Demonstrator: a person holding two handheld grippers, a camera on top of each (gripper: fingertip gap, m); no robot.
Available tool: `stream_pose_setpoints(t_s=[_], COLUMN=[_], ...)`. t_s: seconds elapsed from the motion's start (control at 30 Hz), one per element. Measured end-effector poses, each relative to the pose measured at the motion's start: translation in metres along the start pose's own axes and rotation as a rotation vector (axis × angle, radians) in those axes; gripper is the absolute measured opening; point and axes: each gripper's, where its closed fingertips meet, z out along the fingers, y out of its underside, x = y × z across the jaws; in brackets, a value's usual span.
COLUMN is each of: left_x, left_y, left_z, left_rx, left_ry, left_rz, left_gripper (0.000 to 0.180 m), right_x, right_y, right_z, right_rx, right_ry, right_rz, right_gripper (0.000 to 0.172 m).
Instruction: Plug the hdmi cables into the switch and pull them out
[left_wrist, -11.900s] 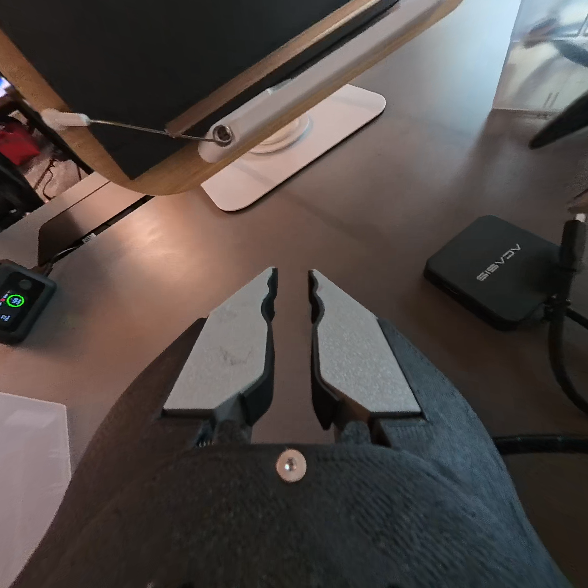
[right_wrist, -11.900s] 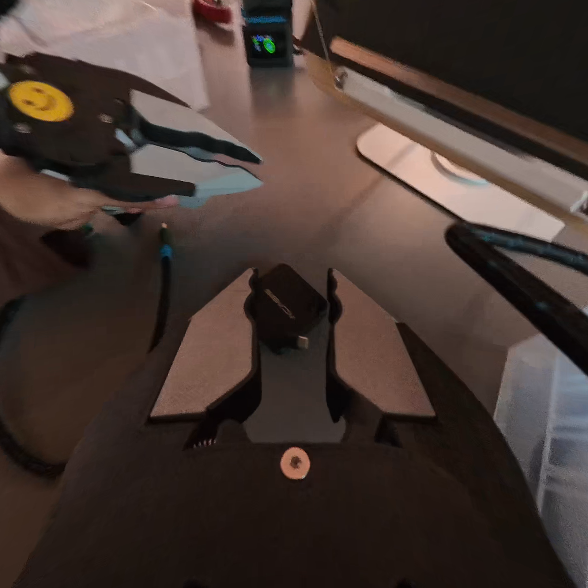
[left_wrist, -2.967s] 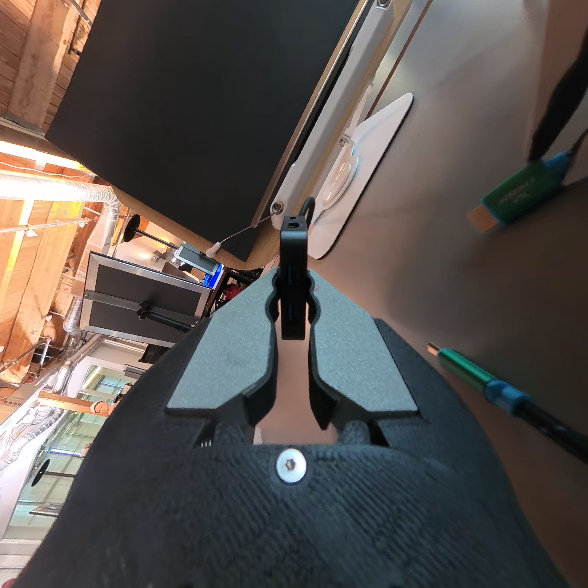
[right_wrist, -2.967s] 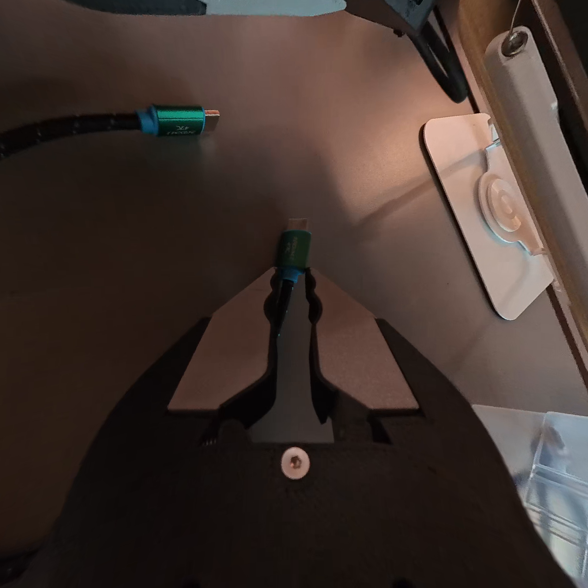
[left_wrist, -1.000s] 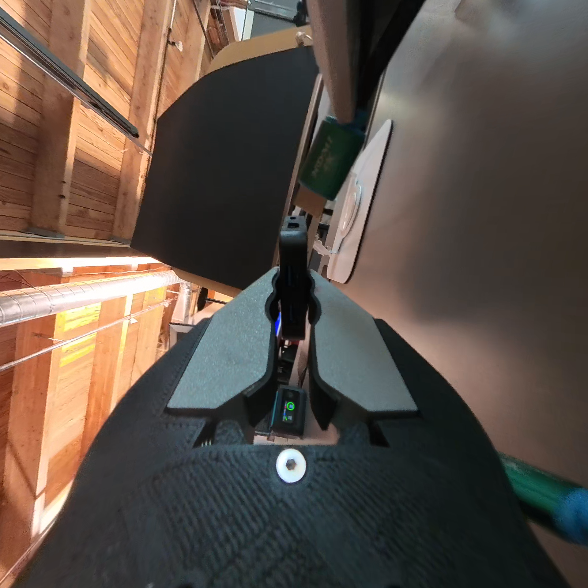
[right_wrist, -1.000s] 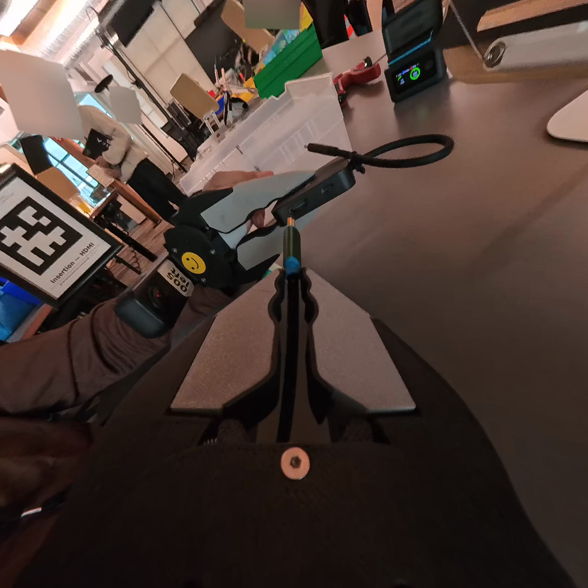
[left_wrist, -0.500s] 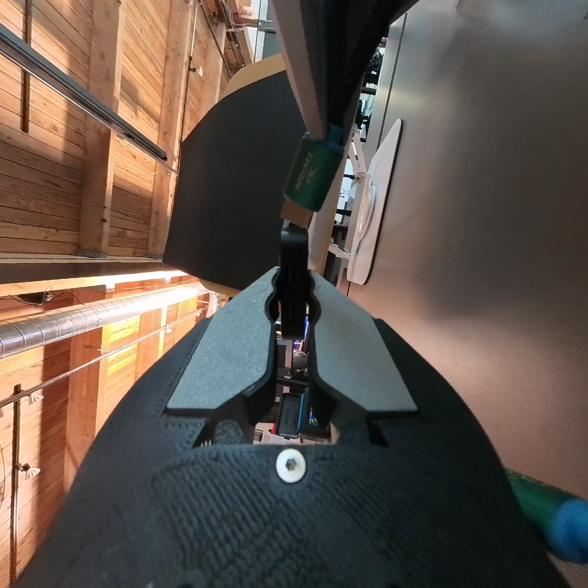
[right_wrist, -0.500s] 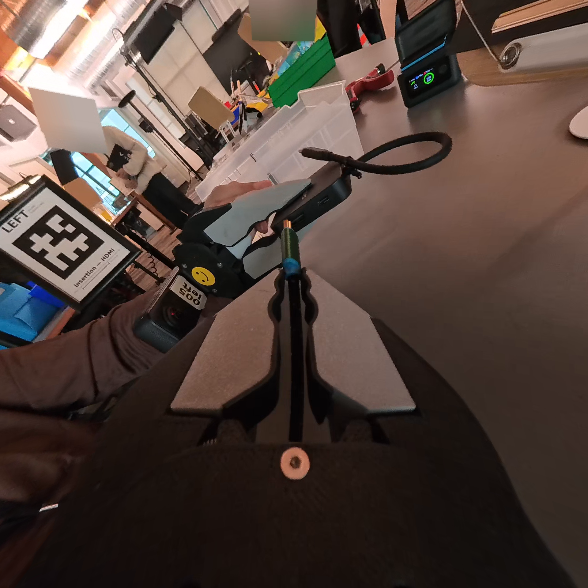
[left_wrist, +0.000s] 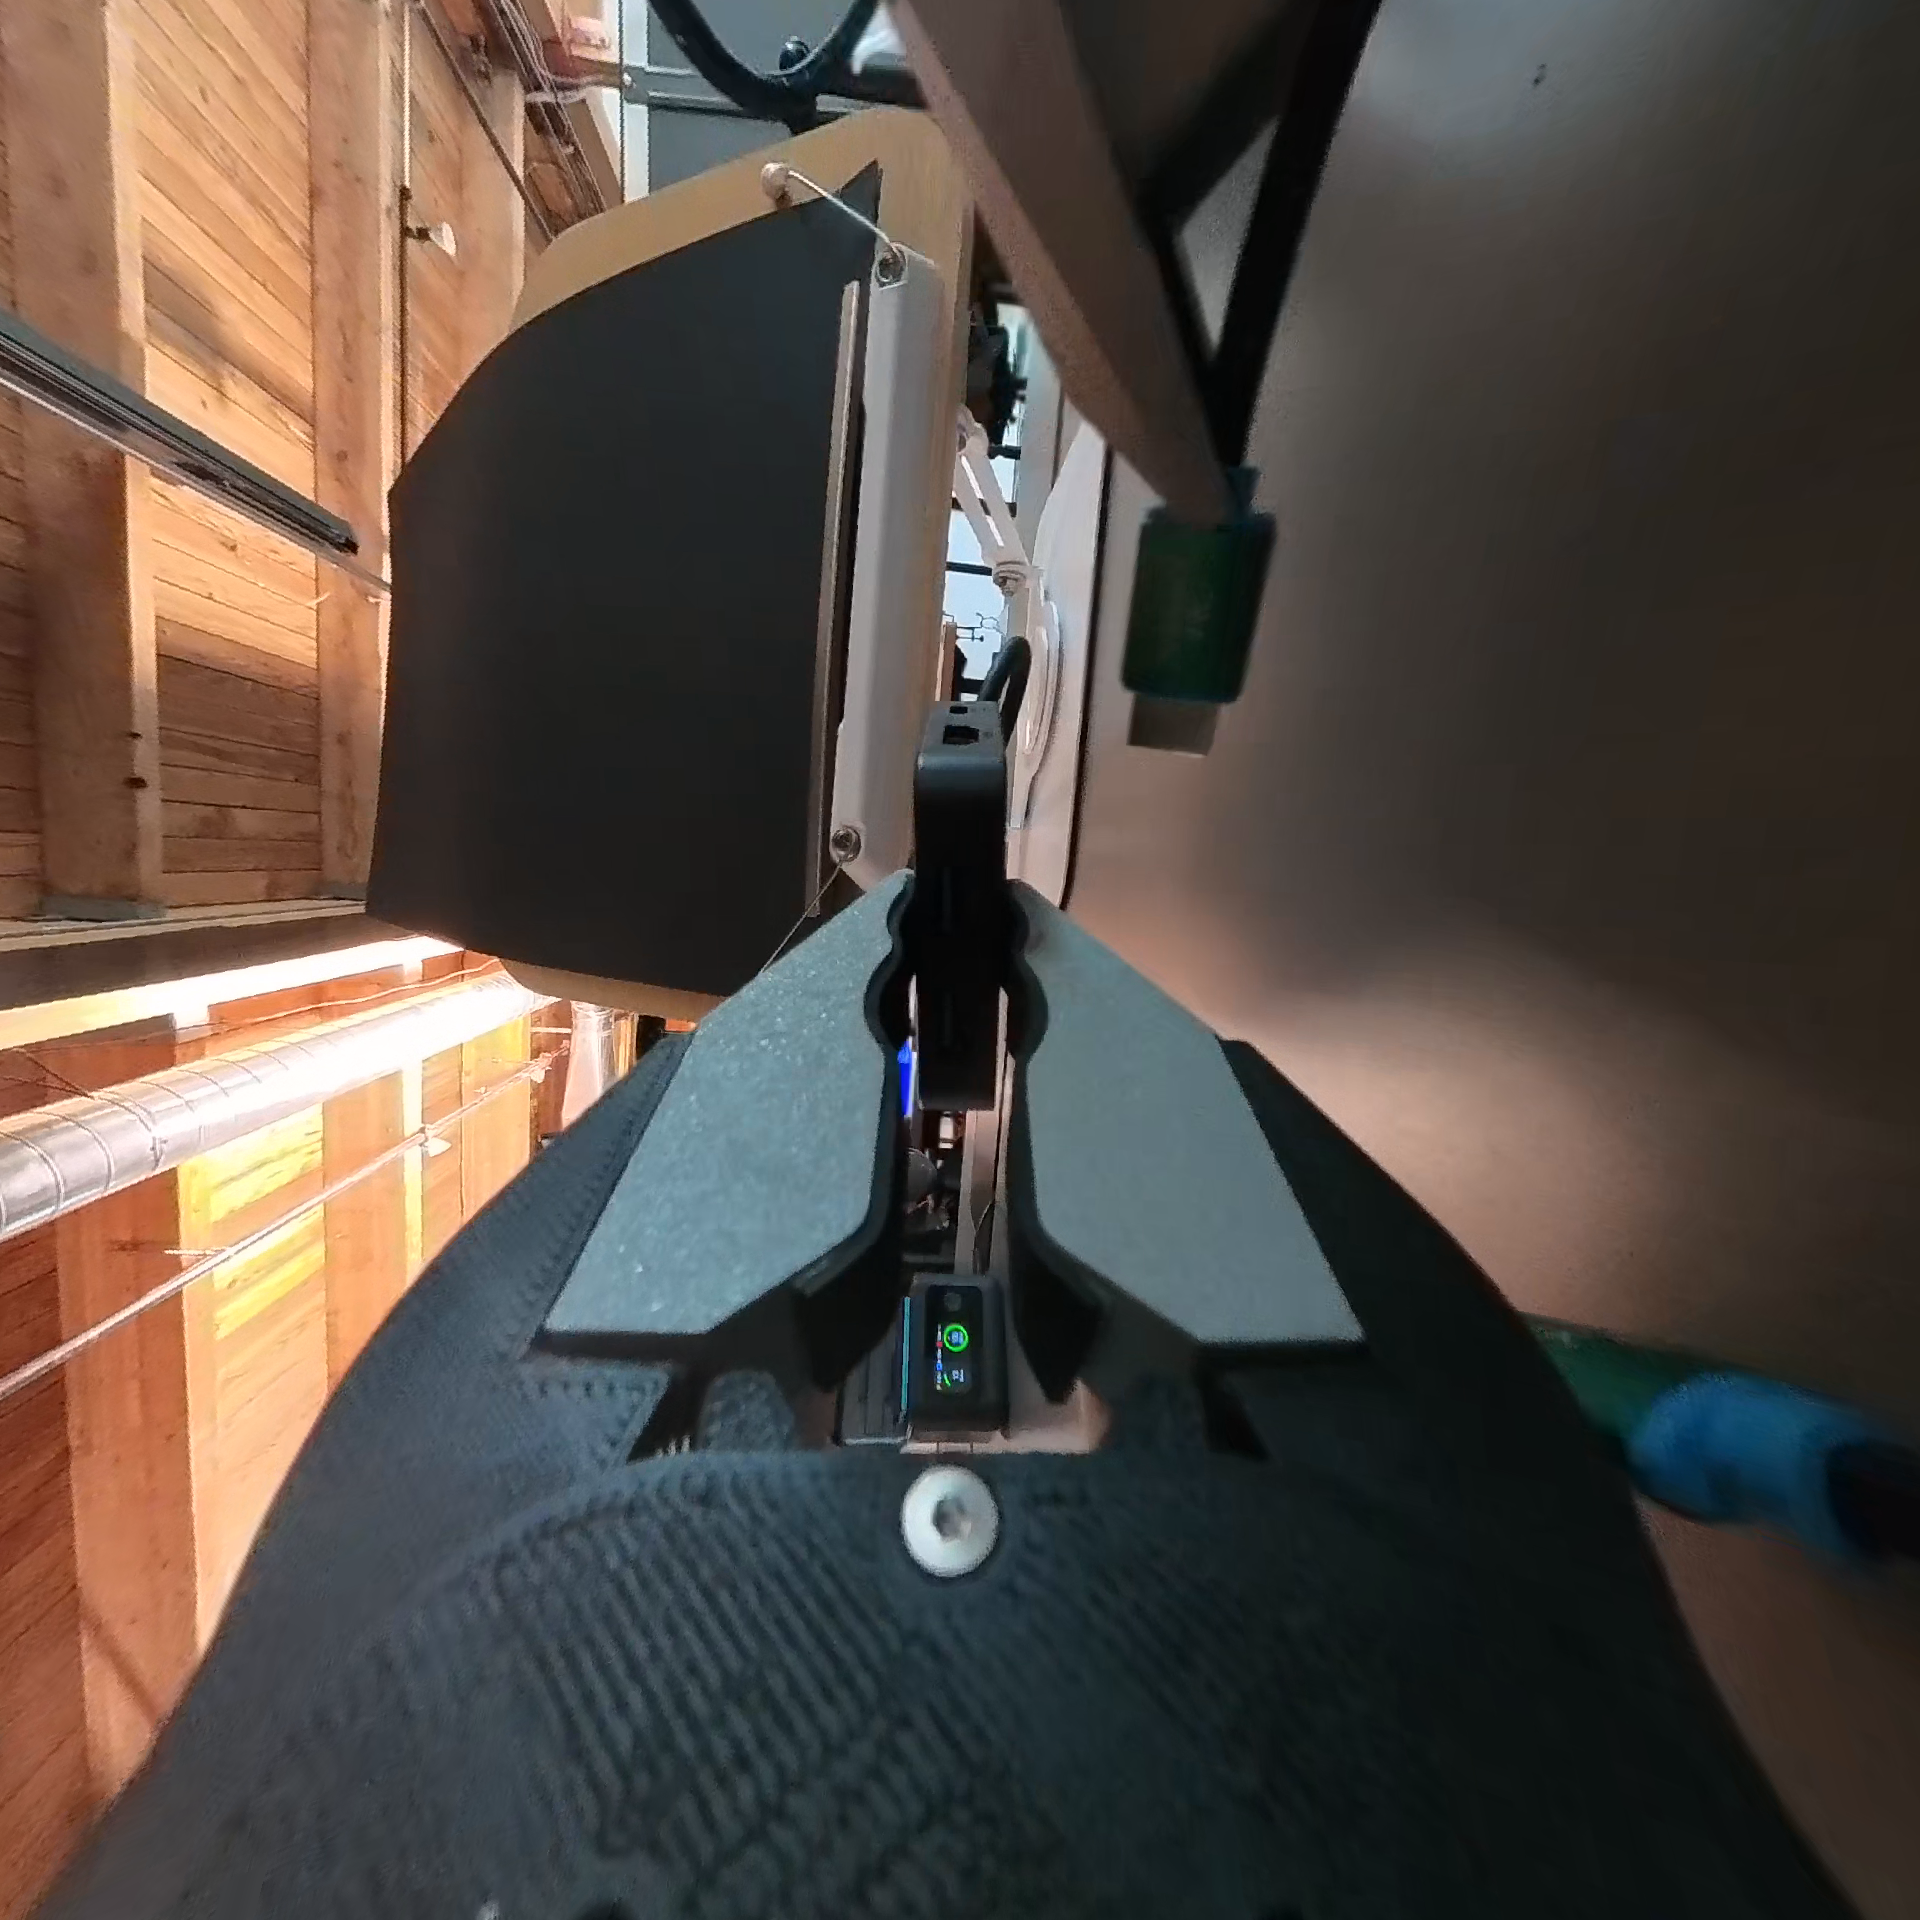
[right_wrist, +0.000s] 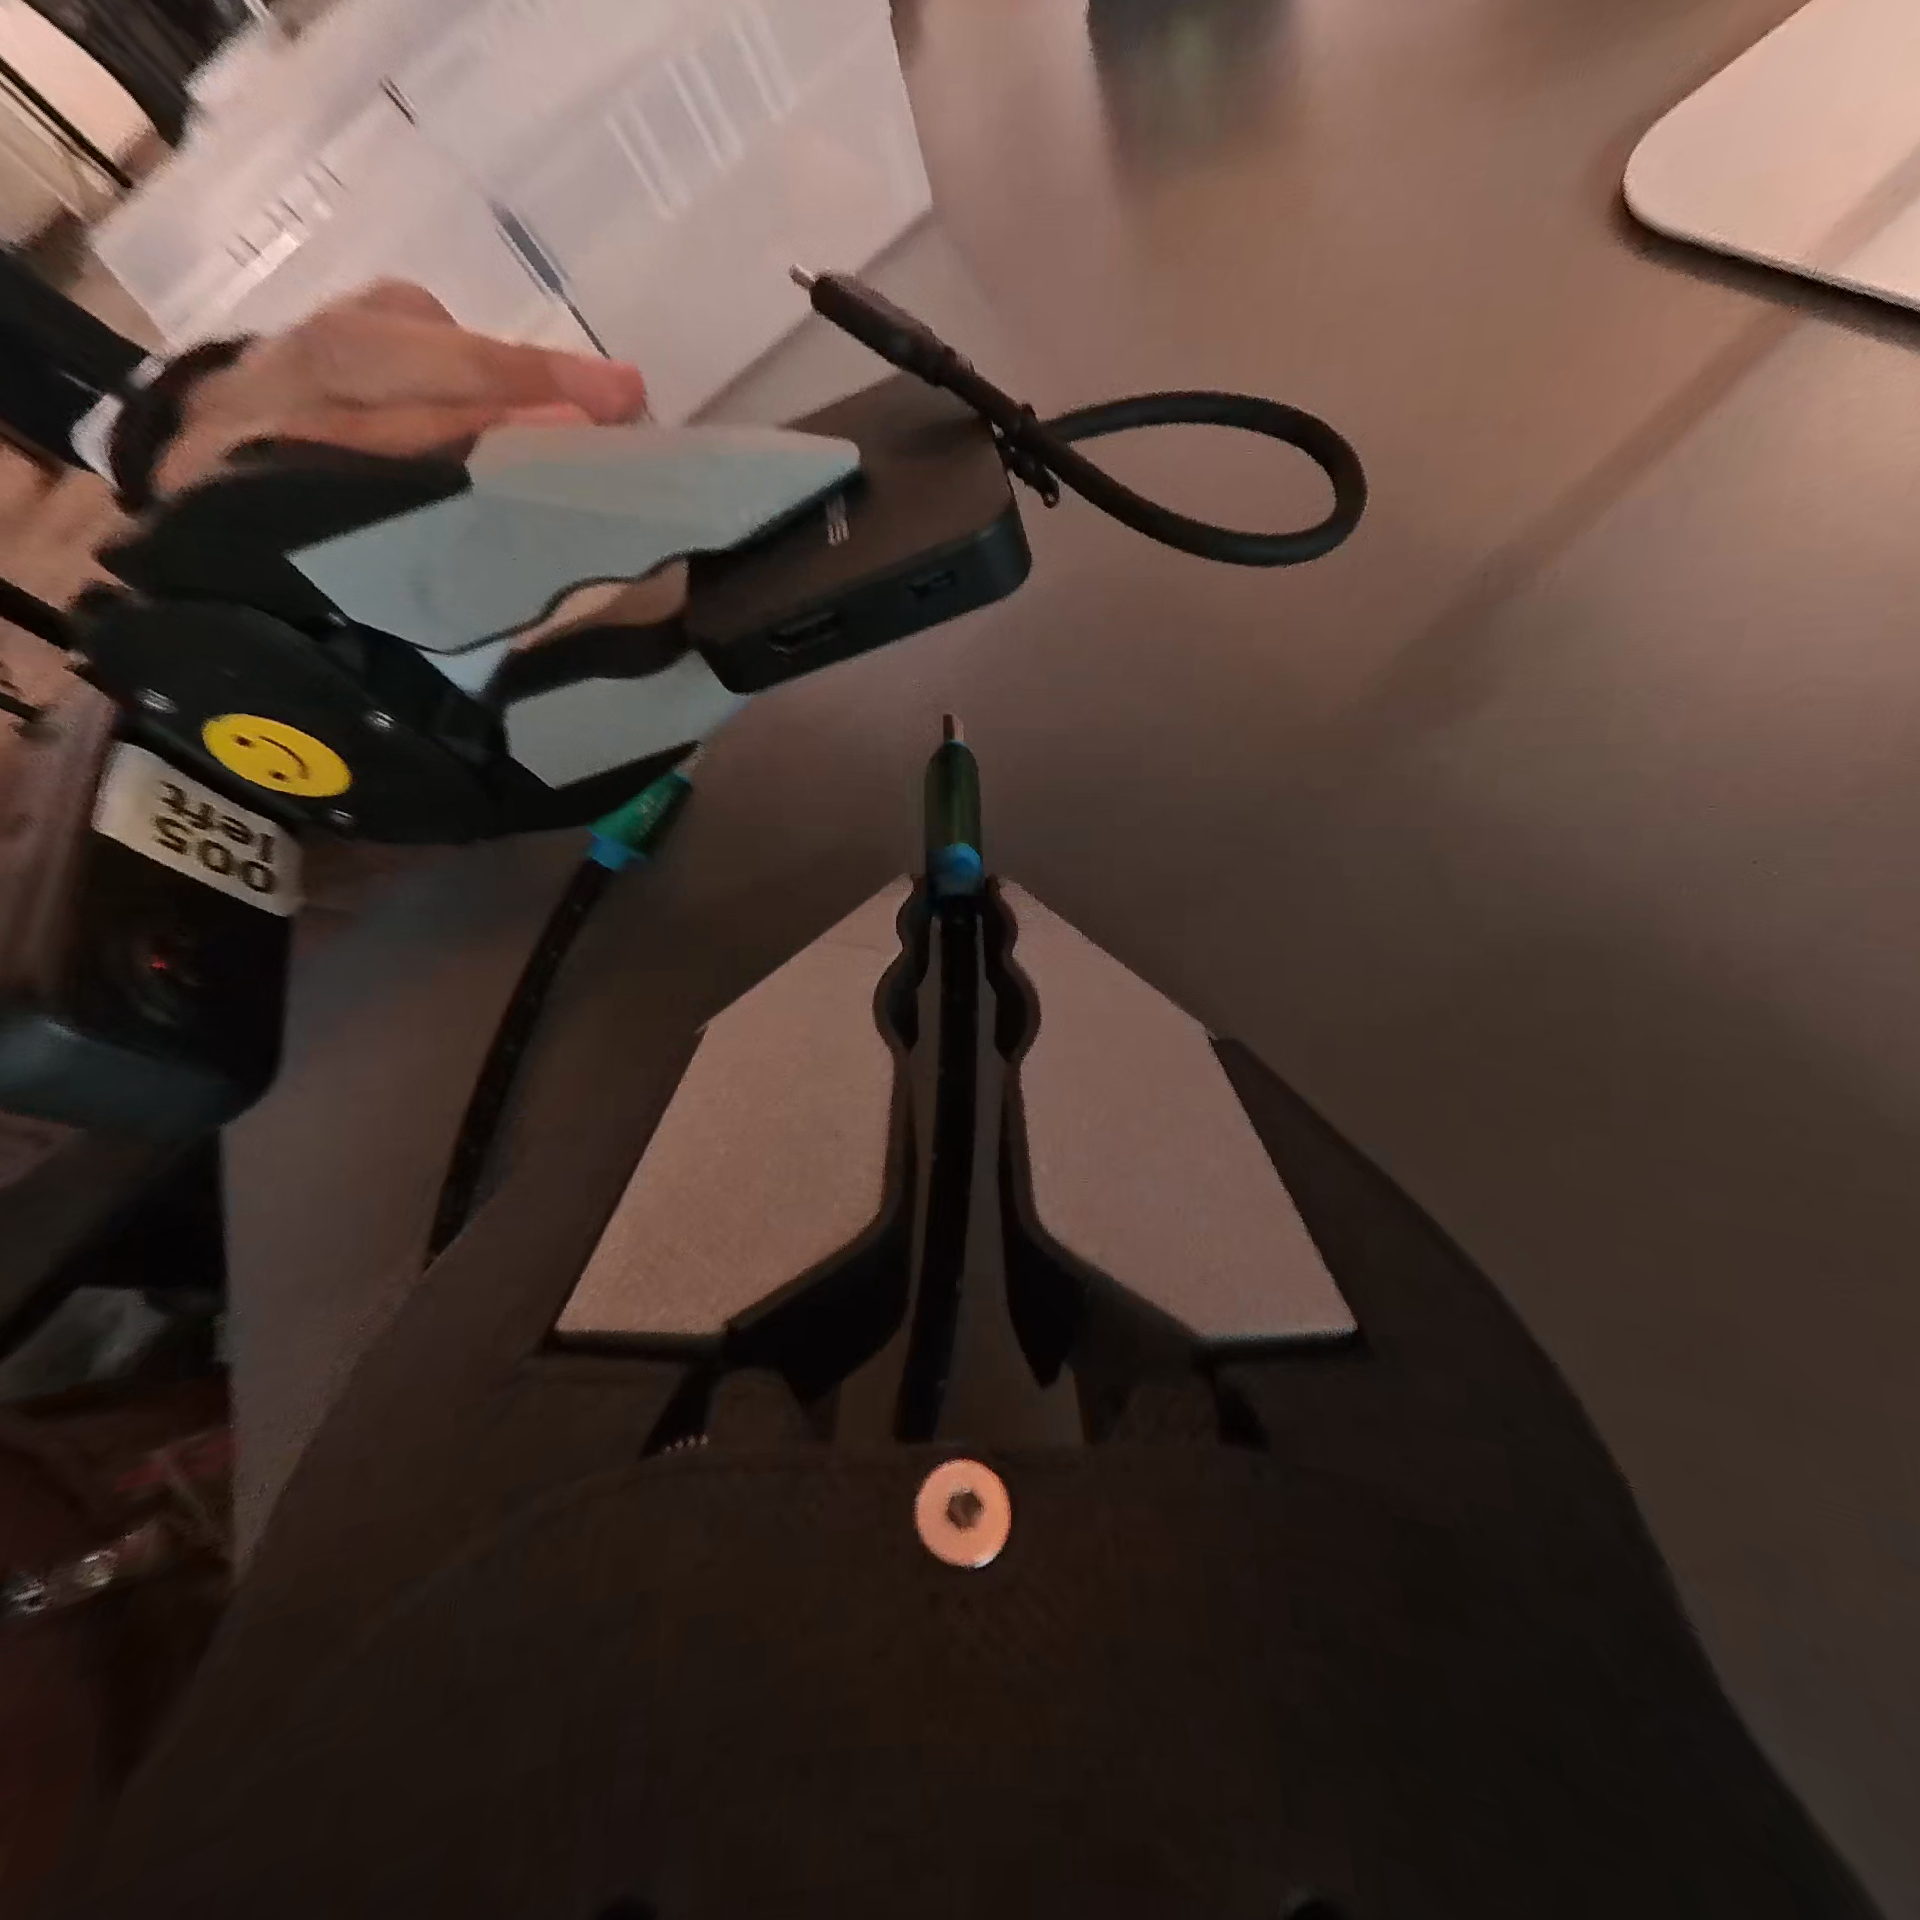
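Switch, a flat black box, is clamped edge-on between the left gripper fingers, held above the tabletop. Right gripper fingers are closed on the black cable just behind the green HDMI plug. Plug's long axis points forward; the switch's port face lies ahead and slightly left, not touching. Alignment appears incomplete.

A dark brown tabletop carries a black screen in a pale wood frame on a white base plate. Behind stand warm wooden plank walls, a silver duct and, blurred, probably white bins.
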Motion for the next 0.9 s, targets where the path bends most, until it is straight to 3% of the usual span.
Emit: stream_pose_setpoints(t_s=[0.37, 0.7, 0.9], left_x=[0.001, -0.001, -0.003], left_y=[0.003, 0.004, 0.004], left_z=[0.001, 0.000, 0.000], left_rx=[-0.008, -0.011, -0.010], left_ry=[0.005, 0.002, -0.004], left_rz=[-0.004, -0.018, -0.022], left_gripper=[0.011, 0.011, 0.011], right_x=[0.015, 0.011, -0.002], right_y=[0.017, 0.004, 0.005], right_z=[0.009, 0.001, 0.005], right_rx=[-0.131, -0.078, -0.098], right_ry=[0.211, 0.235, 0.242], right_rz=[-0.232, -0.326, -0.545], right_gripper=[0.007, 0.016, 0.017])
